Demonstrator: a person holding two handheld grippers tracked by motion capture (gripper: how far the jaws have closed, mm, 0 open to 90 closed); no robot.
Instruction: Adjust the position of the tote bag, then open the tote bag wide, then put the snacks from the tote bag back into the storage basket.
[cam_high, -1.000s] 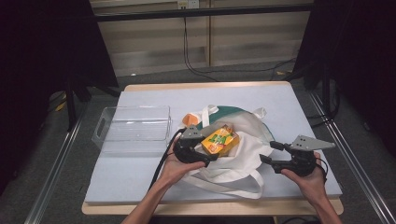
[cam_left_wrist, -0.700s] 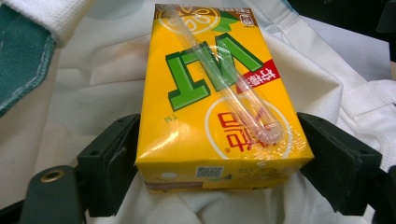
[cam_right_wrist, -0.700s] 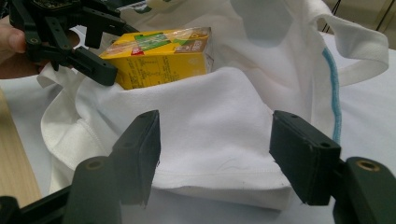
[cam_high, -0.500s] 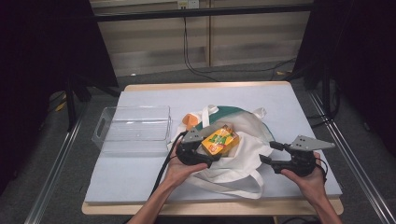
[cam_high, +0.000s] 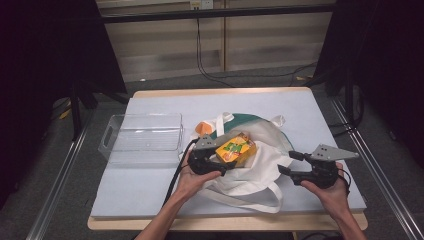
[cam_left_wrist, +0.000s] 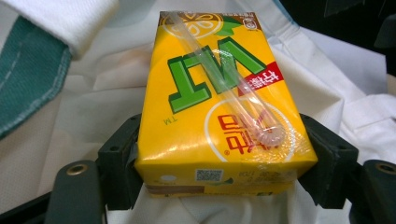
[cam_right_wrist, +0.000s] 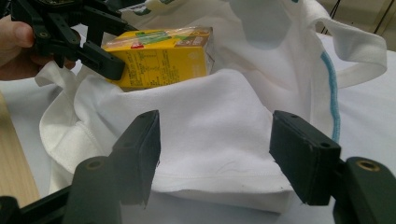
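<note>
The yellow drink carton (cam_left_wrist: 217, 105), a clear wrapped straw (cam_left_wrist: 224, 77) lying slantwise on its top face, rests on the white tote bag (cam_high: 252, 167) near the table's (cam_high: 150, 185) centre, pinched on both sides by the left gripper (cam_high: 217, 159), whose jaws have just been closing onto it. At about four o'clock from the carton the right gripper (cam_high: 286, 164) hovers with jaws spread, the bag's cloth between them but untouched. A clear plastic bin (cam_high: 142, 137) stands at nine o'clock, and something orange (cam_high: 203, 127) peeks out at eleven.
</note>
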